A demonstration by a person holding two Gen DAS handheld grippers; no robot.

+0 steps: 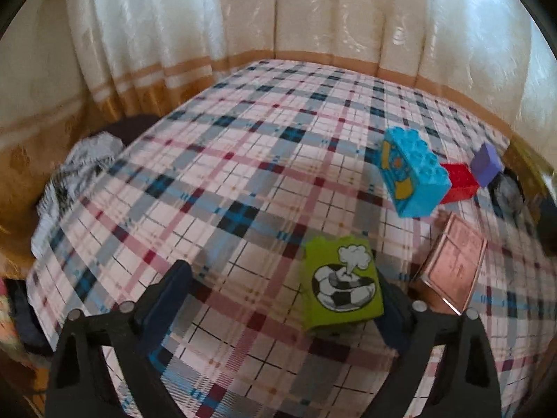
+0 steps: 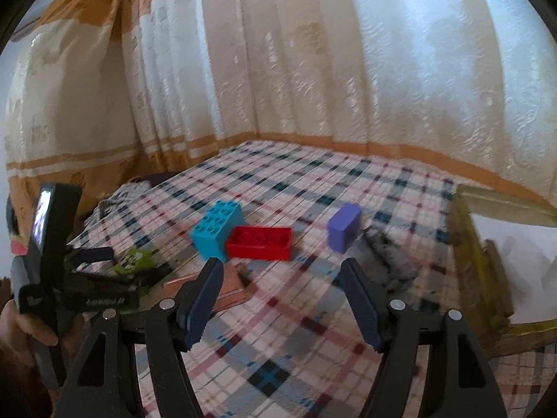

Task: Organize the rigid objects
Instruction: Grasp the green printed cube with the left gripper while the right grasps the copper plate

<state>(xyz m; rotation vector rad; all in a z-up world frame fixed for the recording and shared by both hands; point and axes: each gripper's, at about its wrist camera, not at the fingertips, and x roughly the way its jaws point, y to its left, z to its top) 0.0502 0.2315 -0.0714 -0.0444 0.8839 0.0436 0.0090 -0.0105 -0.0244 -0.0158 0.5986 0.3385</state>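
A green block (image 1: 343, 284) with a football picture lies on the plaid cloth between my left gripper's (image 1: 282, 275) open fingers, close to the right finger. It also shows small in the right wrist view (image 2: 134, 260). A blue studded block (image 1: 412, 170) stands beyond it, with a red block (image 1: 459, 183) and a purple block (image 1: 486, 164) to its right. In the right wrist view my right gripper (image 2: 282, 270) is open and empty, short of the blue block (image 2: 216, 230), red block (image 2: 260, 242) and purple block (image 2: 344, 227).
A flat copper-pink box (image 1: 452, 264) lies right of the green block, also seen behind my right gripper's left finger (image 2: 229, 287). A grey patterned cloth (image 1: 73, 174) hangs at the table's left edge. Curtains close the back. A wooden frame (image 2: 480, 264) stands at right.
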